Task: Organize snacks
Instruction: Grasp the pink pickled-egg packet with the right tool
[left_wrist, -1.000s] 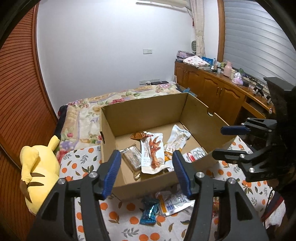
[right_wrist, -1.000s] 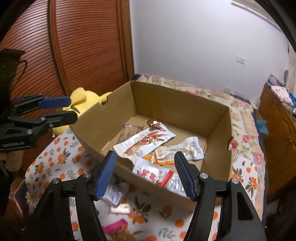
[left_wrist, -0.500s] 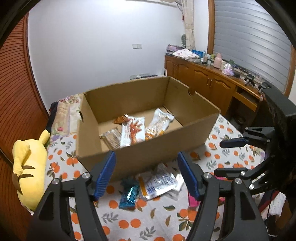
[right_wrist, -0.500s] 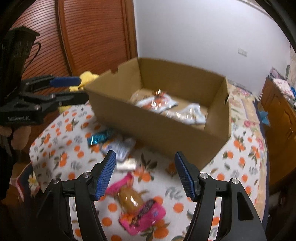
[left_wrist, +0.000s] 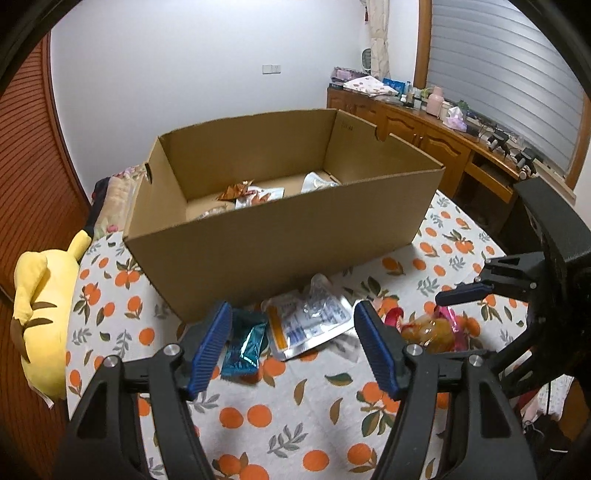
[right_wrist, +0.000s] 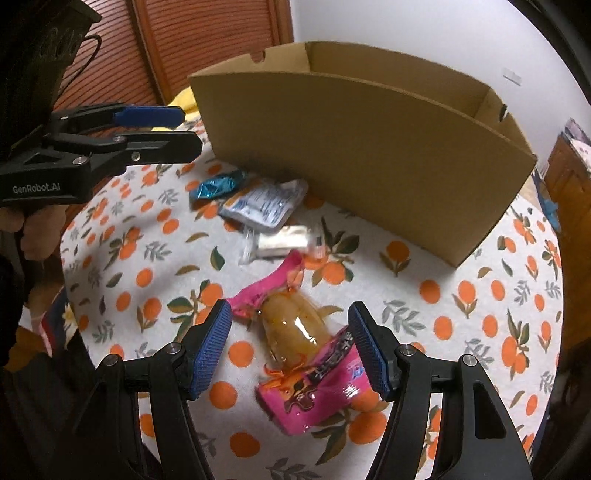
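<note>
Orange-print cloth is covering the tabletop (right_wrist: 461, 325), where the pink pack (right_wrist: 310, 373) is lying between the right hand-held gripper's (right_wrist: 290, 349) wide jaws, untouched. It looks soft and slippery; gripping its middle seems best. Left hand-held gripper (left_wrist: 293, 349) is hanging wide, empty. Packets are lying in the box (left_wrist: 280, 236).

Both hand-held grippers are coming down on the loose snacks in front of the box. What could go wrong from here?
1. The right hand-held gripper stands open over the glossy pink packet; its slick, bulging film may slip out of a pinch.
2. Under the left hand-held gripper, the teal packet and white pouch lie close together, so it may catch both.
3. The two grippers work close together and could collide.
</note>
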